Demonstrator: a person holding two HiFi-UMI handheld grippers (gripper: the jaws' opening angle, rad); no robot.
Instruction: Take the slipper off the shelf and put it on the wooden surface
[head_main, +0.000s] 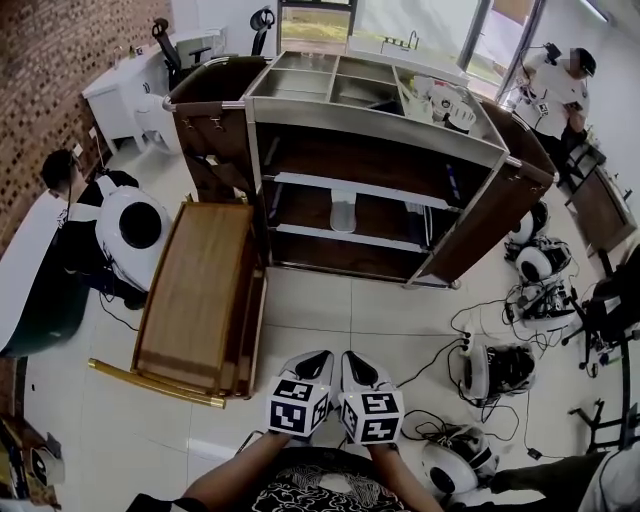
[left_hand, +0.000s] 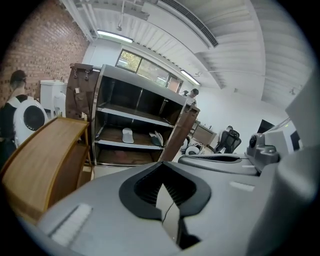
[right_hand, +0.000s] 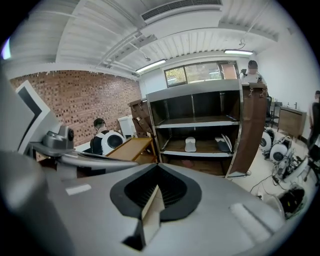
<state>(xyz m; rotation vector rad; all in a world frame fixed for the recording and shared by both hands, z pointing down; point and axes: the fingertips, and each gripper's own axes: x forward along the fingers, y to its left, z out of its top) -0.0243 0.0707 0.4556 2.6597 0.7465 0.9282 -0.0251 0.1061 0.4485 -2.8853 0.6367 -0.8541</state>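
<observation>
A tiled floor (head_main: 330, 310) lies open between the shelf (head_main: 380, 122) and the person's two grippers, held low and side by side. The left gripper (head_main: 312, 360) and right gripper (head_main: 358, 362) each have their fingers pressed together on nothing. The pale slipper (head_main: 343, 211) rests on the middle board, well apart from both. The wooden table (head_main: 195, 290) stands left of the shelf. Cables (head_main: 470, 315) and white devices (head_main: 495, 368) crowd the floor to the right.

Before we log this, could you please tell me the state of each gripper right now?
Left gripper: closed, empty.
Right gripper: closed, empty.
</observation>
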